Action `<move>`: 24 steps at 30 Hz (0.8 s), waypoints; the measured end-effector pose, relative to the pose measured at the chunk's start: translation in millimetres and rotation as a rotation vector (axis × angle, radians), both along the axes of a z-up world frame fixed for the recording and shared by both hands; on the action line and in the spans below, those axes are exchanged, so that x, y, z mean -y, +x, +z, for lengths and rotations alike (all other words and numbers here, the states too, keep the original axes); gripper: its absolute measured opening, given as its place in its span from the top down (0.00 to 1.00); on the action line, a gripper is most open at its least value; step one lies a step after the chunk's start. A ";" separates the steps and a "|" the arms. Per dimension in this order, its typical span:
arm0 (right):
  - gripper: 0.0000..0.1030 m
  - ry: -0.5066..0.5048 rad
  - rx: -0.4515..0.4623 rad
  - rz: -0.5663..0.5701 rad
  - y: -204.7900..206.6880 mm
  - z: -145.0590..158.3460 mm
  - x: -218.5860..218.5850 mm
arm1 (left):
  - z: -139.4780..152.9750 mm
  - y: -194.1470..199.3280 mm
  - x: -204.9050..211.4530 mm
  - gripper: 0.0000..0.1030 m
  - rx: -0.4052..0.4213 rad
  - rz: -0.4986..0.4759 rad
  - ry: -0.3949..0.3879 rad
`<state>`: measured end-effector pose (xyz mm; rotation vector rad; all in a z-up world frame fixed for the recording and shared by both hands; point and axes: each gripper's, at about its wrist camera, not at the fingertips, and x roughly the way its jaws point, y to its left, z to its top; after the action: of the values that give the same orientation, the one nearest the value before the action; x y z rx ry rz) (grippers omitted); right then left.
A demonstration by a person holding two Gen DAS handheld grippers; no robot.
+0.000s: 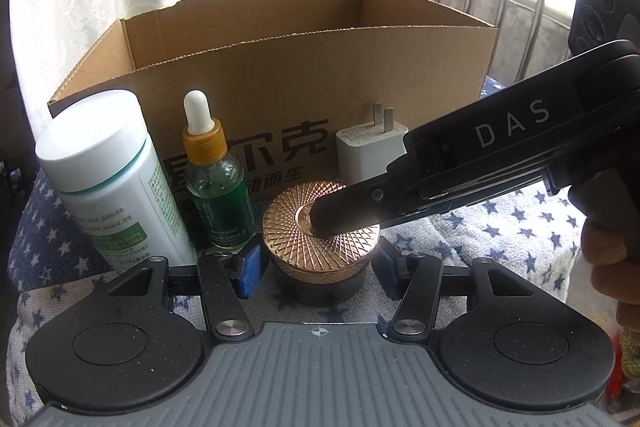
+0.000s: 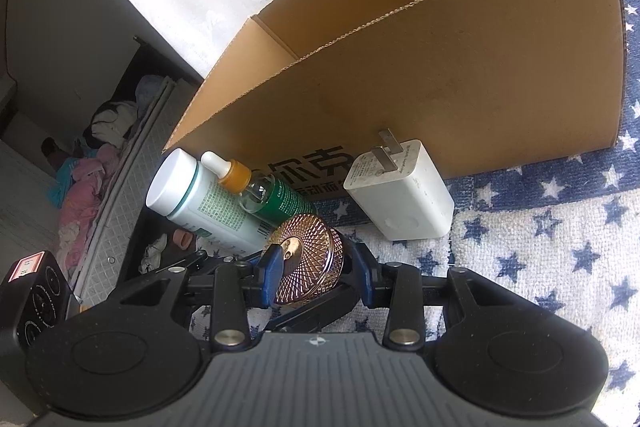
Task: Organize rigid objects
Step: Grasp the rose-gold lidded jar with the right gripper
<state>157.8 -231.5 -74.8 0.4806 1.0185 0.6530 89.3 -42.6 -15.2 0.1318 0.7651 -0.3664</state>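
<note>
Jar [image 1: 320, 251] sits near the box [image 1: 280, 75], right gripper [image 2: 316, 267] clenched on its gold lid; left gripper [image 1: 316, 267] straddles it, released. Next: lift it into the box.

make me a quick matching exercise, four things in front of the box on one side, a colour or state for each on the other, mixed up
Things:
1. white bottle
2. dropper bottle
3. charger plug
4. jar

Descriptions:
A. prongs pointing up
B. copper patterned lid
C. green liquid, orange collar
D. plain white cap, green label

Pairs: 1-D, 2-C, 3-A, 4-B
</note>
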 end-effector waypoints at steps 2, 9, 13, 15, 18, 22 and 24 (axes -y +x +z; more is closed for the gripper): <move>0.60 -0.002 -0.001 -0.001 0.1 0.5 -0.6 | 0.5 -1.6 -0.8 0.47 -0.003 0.004 0.004; 0.60 -0.013 0.003 0.004 -2.8 4.3 -2.4 | 2.9 -5.0 -2.2 0.47 -0.016 0.018 -0.005; 0.60 -0.015 0.010 0.007 -6.1 7.1 -3.6 | 5.0 -8.1 -2.6 0.47 -0.010 0.023 -0.005; 0.60 -0.016 0.015 0.009 -8.2 9.4 -4.1 | 6.8 -8.9 -2.2 0.47 -0.007 0.025 -0.006; 0.60 -0.018 0.027 0.014 -11.4 13.0 -5.5 | 9.6 -9.3 -2.2 0.47 -0.002 0.029 -0.007; 0.60 -0.021 0.039 0.019 -15.4 17.6 -6.6 | 12.4 -11.4 -3.1 0.47 0.003 0.037 -0.011; 0.60 -0.023 0.043 0.021 -17.1 19.3 -7.0 | 13.2 -12.3 -3.8 0.47 0.004 0.039 -0.012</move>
<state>140.7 -224.5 -55.5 0.4348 0.9905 0.6675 77.0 -38.8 -2.0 0.1066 0.7601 -0.3332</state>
